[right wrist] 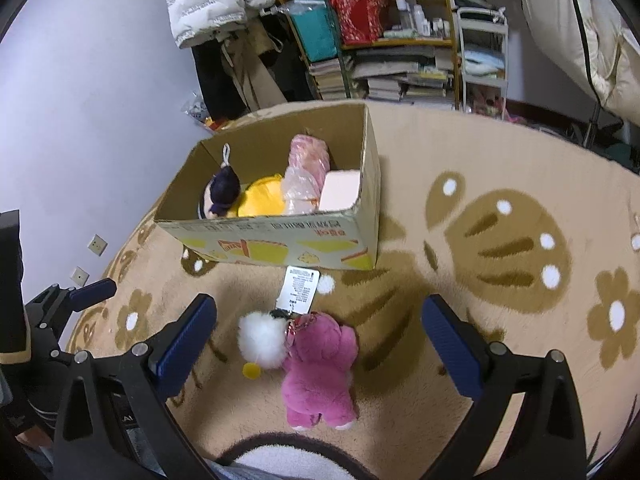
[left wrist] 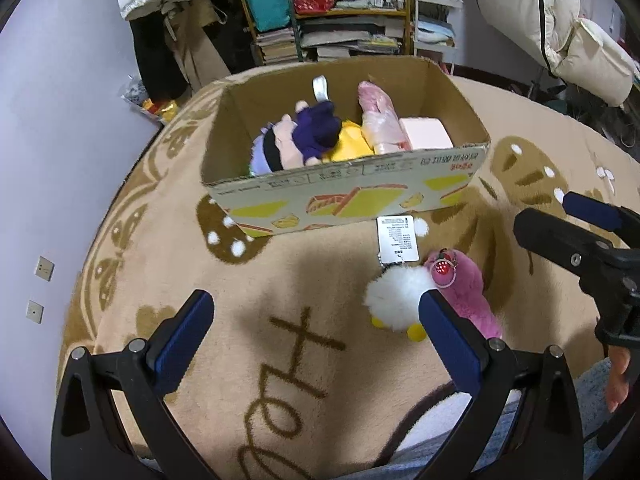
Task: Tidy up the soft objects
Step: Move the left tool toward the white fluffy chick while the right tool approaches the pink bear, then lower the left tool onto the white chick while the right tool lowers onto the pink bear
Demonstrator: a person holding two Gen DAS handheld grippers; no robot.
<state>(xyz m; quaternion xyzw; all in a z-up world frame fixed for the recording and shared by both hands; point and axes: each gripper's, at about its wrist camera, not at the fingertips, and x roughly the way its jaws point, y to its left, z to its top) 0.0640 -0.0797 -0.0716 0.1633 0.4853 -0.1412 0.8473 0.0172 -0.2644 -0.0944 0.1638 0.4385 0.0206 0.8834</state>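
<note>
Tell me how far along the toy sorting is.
Done: several soft toys already lie in the cardboard box. In hand: nothing; left gripper and right gripper are both open and empty. Left: the pink plush toy and white pompom keychain on the rug.

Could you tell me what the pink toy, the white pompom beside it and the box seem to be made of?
The pink toy looks like plush fabric: fuzzy, matte pile. The white pompom appears to be fluffy faux fur, with wispy edges. The box seems to be corrugated cardboard: brown inside, printed outside, with a rough cut rim.
</note>
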